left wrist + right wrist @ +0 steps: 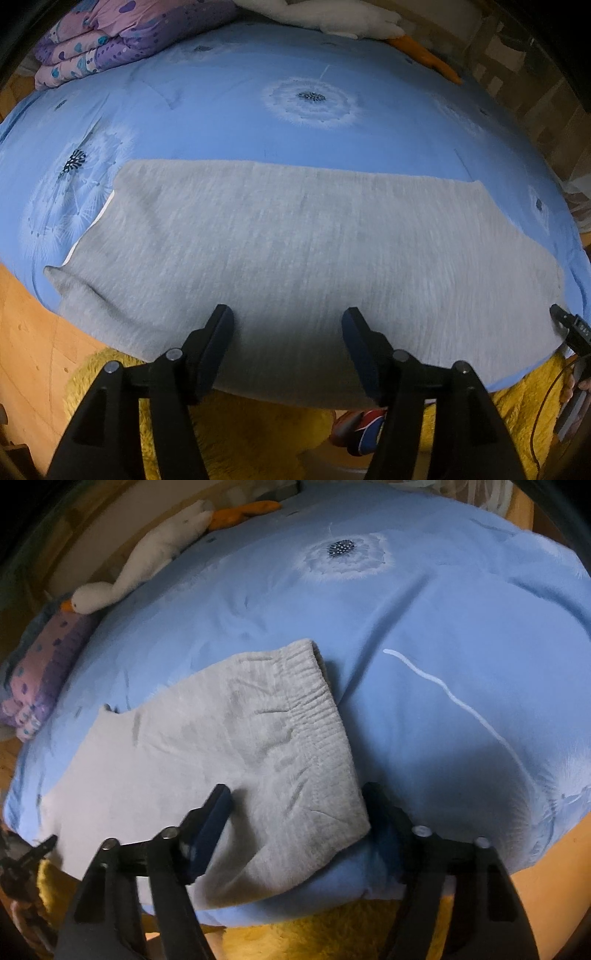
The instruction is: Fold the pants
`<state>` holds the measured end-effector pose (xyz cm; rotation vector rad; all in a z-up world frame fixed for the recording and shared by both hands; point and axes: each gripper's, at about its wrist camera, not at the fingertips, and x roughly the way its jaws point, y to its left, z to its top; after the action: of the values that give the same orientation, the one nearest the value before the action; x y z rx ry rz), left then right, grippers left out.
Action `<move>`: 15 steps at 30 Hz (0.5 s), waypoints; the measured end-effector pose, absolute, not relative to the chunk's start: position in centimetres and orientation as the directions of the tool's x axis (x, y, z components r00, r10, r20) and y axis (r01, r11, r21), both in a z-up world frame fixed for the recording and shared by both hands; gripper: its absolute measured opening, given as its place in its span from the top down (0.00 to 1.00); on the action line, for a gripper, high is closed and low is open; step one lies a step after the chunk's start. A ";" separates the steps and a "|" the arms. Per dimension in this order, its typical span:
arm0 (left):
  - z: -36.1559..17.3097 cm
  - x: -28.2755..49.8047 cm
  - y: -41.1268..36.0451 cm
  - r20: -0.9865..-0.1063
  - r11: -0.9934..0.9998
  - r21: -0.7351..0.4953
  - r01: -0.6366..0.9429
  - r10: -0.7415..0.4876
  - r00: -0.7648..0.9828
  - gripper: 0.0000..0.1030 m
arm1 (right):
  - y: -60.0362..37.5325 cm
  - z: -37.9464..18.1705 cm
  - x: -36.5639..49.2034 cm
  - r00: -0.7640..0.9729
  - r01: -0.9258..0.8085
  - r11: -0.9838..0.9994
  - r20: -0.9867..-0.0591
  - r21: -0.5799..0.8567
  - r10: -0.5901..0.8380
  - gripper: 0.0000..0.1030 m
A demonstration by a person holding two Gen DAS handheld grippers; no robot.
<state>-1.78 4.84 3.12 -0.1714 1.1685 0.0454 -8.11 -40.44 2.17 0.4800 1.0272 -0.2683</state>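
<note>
Grey pants [295,251] are lying flat on the bed [229,122], which has a blue dandelion-print cover, close to the near edge. From the left view they look like one smooth, wide grey slab, folded lengthwise. The right view shows the ribbed elastic waistband [314,709] end, a bit wrinkled, with its corner sitting near the edge of the bed.

Left tool [288,317] hangs over the near edge of the pants, fingers apart, nothing pinched. Right tool [297,794] straddles the waistband corner, with fabric between the fingers, but they look apart, not squeezing it.

There's a white plush goose [147,561] and a folded purple quilt [110,40] at the far side.
</note>
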 end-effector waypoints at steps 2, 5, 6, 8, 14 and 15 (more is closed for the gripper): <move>3.2 -1.8 4.9 -0.918 0.986 -0.112 -0.124 -0.055 0.392 0.36 | -40.3 2.4 -8.3 0.503 0.436 0.865 -0.865 0.247 -0.006 0.55; 3.2 -1.9 4.9 -0.919 0.986 -0.115 -0.123 -0.058 0.390 0.36 | -40.6 2.7 -9.0 0.556 0.414 0.847 -0.829 0.333 0.054 0.62; 3.1 -1.9 5.0 -0.919 0.985 -0.116 -0.123 -0.060 0.390 0.36 | -40.8 2.5 -9.1 0.561 0.417 0.840 -0.826 0.348 0.064 0.62; 3.1 -1.9 5.0 -0.919 0.985 -0.117 -0.124 -0.060 0.391 0.36 | -41.1 2.3 -9.0 0.558 0.422 0.829 -0.826 0.367 0.082 0.62; 3.0 -2.0 5.0 -0.916 0.985 -0.122 -0.125 -0.063 0.397 0.34 | -40.8 1.7 -7.7 0.525 0.398 0.845 -0.844 0.356 0.108 0.47; 3.0 -2.0 4.9 -0.915 0.984 -0.124 -0.124 -0.065 0.398 0.33 | -40.6 1.7 -7.4 0.522 0.389 0.850 -0.846 0.354 0.113 0.44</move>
<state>-2.00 4.94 3.00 -0.1830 1.1627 0.0379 -7.38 -40.63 1.67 0.5529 1.0217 -0.1757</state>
